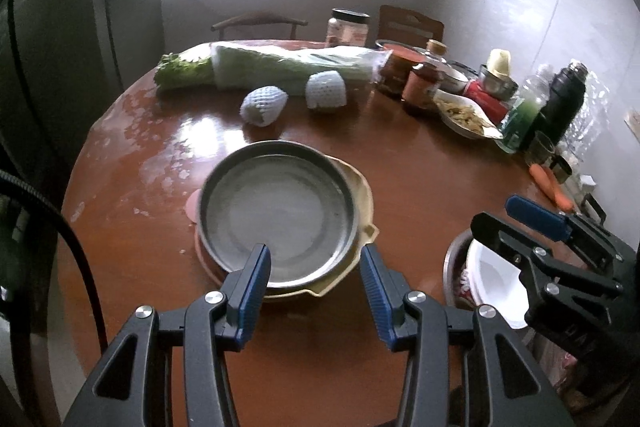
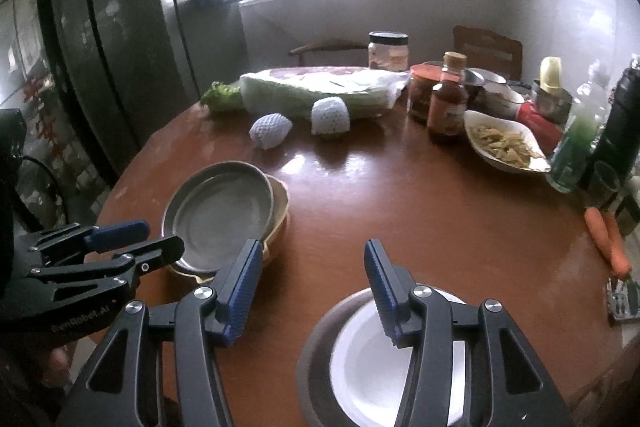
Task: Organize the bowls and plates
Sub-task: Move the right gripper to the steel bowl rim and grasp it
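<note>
Two stacks sit before us: a metal plate [image 1: 276,215] on a yellow dish [image 1: 362,187] at twelve o'clock of our empty, parted left gripper [image 1: 316,277]; nested white bowl [image 2: 372,359] under our empty, parted right gripper [image 2: 310,277]. Off-centre stacking could topple them.

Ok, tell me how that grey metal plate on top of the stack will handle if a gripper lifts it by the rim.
The grey metal plate looks thin and rigid, so probably light and stiff. Its smooth rim may slip between pads. It sits loosely on the yellow dish, so it could slide or clatter if nudged.
</note>
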`<control>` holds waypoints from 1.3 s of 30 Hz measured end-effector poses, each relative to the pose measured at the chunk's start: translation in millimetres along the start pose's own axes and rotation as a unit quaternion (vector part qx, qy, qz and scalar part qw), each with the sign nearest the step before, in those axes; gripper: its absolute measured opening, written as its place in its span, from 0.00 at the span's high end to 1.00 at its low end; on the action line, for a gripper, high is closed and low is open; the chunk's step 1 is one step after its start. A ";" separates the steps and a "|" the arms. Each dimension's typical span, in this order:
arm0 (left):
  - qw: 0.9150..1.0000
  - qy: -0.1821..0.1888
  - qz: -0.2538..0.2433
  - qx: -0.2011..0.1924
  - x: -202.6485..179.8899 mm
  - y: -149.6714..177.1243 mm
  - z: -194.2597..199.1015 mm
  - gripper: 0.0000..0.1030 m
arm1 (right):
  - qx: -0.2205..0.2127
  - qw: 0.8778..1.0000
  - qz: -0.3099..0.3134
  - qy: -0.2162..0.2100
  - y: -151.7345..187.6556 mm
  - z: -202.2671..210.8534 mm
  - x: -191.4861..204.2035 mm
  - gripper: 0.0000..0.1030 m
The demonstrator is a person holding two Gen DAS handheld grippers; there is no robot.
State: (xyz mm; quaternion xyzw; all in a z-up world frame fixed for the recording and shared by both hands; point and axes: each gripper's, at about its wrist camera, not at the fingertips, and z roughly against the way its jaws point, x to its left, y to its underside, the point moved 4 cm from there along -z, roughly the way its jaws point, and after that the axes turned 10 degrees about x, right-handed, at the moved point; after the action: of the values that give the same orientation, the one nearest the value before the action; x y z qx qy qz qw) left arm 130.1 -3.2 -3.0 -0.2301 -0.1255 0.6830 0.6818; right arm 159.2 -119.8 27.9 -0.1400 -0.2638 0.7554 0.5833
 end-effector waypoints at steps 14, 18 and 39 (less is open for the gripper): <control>0.999 0.015 -0.040 0.007 -53.9 7.6 -5.7 0.55 | -0.018 0.999 -0.035 0.022 28.7 32.3 -45.5 0.46; 0.998 0.021 -0.049 0.014 -65.9 12.6 -7.6 0.55 | -0.022 0.998 -0.052 0.027 34.8 38.2 -62.4 0.46; 0.992 0.056 -0.083 0.071 -120.1 15.6 -47.4 0.54 | 0.029 0.994 -0.104 0.033 74.5 18.8 -120.1 0.45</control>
State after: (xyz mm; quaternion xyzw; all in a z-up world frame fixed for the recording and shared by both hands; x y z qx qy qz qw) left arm 135.2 -129.3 -34.3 -0.2082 -0.0568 0.6173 0.7566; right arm 123.0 -252.3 -10.1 -0.1201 -0.2358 0.6927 0.6709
